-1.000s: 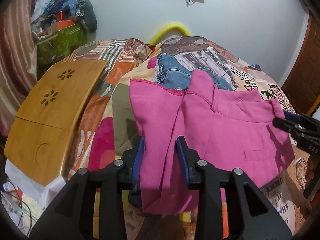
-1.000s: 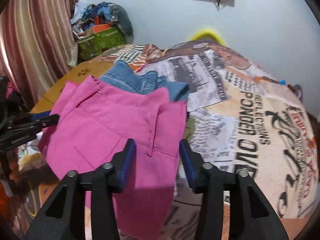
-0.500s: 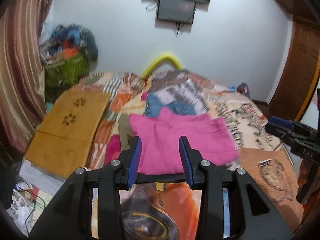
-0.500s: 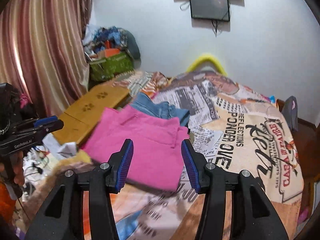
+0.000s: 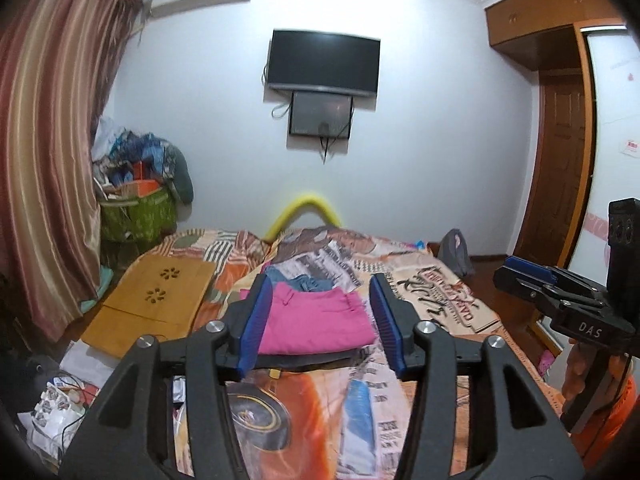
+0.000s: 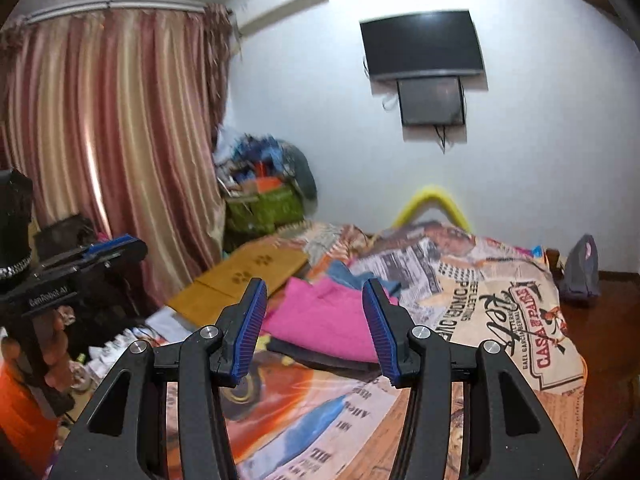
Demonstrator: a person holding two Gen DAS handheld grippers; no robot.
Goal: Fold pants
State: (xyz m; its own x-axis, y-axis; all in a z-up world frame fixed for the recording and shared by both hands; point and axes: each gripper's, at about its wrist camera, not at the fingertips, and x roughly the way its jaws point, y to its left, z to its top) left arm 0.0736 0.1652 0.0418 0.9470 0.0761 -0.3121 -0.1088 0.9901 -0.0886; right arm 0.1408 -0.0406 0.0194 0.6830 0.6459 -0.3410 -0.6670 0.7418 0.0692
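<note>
Left wrist view: we see the bed (image 5: 452, 300) filling the lower frame, with the pink pants (image 5: 316, 318) lying folded flat near its middle, well ahead of and below both grippers. The left gripper (image 5: 320, 322) has its jaws apart, having just been opening, with nothing between them; the pants only show through the gap, far off. The right gripper (image 6: 316, 326) also stands apart and empty. From the left the pants sit straight ahead, from the right slightly left of centre, so we judge neither hand clearly nearer. Any coming move would mean reaching forward and down. The fold's long axis runs across the bed, roughly left to right in the left wrist view, with the thick folded edge facing us. The pants look like a compact rectangular stack, fairly smooth on top, corners roughly squared; we judge the fold essentially done. A pair of blue jeans (image 5: 310, 282) lies just behind, touching or tucked under the far edge; we cannot tell which. A wooden lap desk (image 5: 152, 308) sits on the bed to the left, apart from the pants.
</note>
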